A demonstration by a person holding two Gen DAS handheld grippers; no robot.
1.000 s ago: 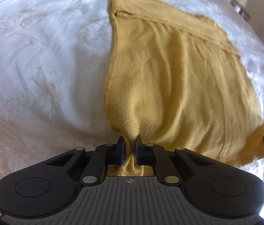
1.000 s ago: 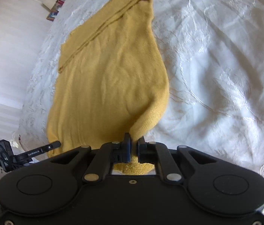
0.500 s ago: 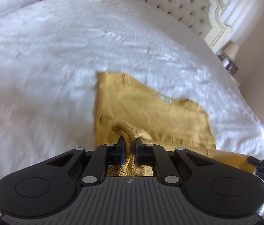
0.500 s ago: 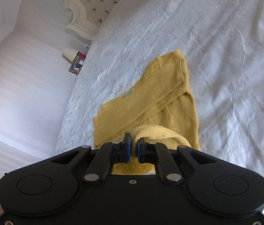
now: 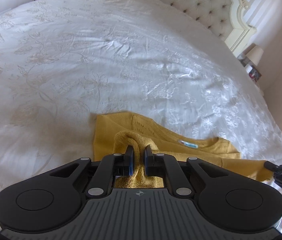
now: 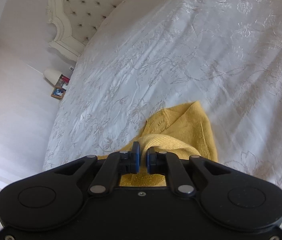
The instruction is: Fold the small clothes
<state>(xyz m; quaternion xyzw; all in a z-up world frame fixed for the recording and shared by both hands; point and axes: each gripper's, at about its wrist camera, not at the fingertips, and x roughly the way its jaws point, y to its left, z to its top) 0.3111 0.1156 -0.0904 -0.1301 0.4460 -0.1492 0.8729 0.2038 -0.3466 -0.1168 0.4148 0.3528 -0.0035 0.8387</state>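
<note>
Knitwear fills the foreground: a yellow sweater (image 5: 205,150) lies on the white bedspread (image 5: 101,60) near the foot of the bed, its neck label facing up. The left tool (image 5: 139,156) is clamped narrowly on a bunched edge of it, and the right tool (image 6: 143,157) pinches another edge the same way. Both edges seem lifted over the flat part, though blur softens that.

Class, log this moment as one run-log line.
left gripper: shut on yellow sweater | right gripper: shut on yellow sweater | surface: bedspread
</note>
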